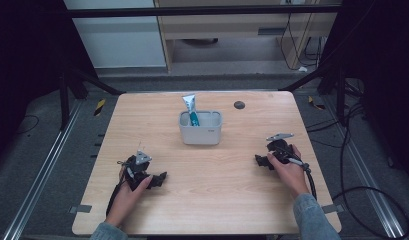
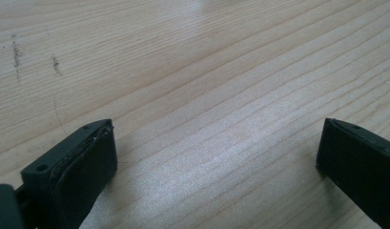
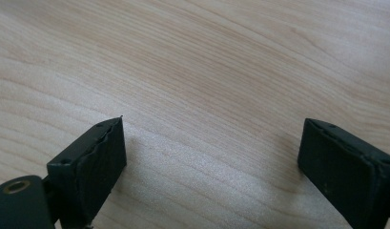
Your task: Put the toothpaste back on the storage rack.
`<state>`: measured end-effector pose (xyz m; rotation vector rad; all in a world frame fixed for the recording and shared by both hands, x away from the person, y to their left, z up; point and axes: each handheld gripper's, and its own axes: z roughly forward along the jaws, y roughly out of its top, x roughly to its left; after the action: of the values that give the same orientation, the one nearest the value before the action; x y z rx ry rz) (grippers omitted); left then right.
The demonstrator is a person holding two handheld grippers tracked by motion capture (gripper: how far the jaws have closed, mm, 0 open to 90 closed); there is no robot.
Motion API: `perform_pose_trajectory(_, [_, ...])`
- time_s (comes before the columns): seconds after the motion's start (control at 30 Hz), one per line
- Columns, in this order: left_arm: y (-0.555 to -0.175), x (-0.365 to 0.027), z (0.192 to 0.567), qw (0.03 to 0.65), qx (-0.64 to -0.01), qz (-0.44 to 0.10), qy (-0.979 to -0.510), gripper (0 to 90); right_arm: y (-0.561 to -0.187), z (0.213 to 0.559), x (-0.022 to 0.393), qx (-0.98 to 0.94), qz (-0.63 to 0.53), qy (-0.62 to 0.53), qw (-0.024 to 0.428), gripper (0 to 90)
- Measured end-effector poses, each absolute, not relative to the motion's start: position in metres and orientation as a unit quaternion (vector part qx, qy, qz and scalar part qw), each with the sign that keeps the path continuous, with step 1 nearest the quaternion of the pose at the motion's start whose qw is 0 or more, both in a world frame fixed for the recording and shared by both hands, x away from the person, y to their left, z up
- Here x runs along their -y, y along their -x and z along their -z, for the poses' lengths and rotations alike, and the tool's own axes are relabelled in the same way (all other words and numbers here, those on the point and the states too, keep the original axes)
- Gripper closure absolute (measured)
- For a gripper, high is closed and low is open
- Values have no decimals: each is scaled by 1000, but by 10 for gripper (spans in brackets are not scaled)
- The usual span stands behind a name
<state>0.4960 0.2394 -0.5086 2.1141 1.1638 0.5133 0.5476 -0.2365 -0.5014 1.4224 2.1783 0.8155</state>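
My left gripper [image 1: 159, 178] rests low on the wooden table [image 1: 217, 195] at the near left, held by a hand, and points toward the middle. In the left gripper view its jaws stand wide apart, the left gripper [image 2: 216, 143] open over bare wood. My right gripper [image 1: 259, 161] sits at the near right in the other hand and points left. The right gripper view shows the right gripper [image 3: 211, 143] open as well, nothing between the pads, close above the tabletop.
A small grey bin [image 1: 200, 135] stands at the table's middle back, with a white and teal tube [image 1: 190, 106] upright inside it. A dark round disc [image 1: 239, 104] lies behind it to the right. Cables trail on the floor at the right.
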Motion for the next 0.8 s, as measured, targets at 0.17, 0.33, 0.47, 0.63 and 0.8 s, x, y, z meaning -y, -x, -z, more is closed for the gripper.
perform_pose_trajectory(0.17, [-496, -239, 509, 331, -445, -196, -809, 0, -548, 504, 245, -763, -309, -529, 208, 106])
perform_pose_trajectory(0.33, [-496, -239, 509, 331, -445, -196, -808, 0, -548, 505, 245, -759, -311, -532, 212, 90])
perform_pose_trajectory(0.47, [-496, -239, 509, 331, -445, -196, -808, 0, -548, 507, 243, -756, -312, -532, 219, 67])
perform_pose_trajectory(0.63, [-496, -239, 509, 331, -445, -196, -809, 0, -545, 511, 241, -745, -325, -534, 232, 54])
perform_pose_trajectory(0.8, [-496, -239, 509, 331, -445, -196, -809, 0, -542, 511, 239, -739, -321, -544, 237, 37])
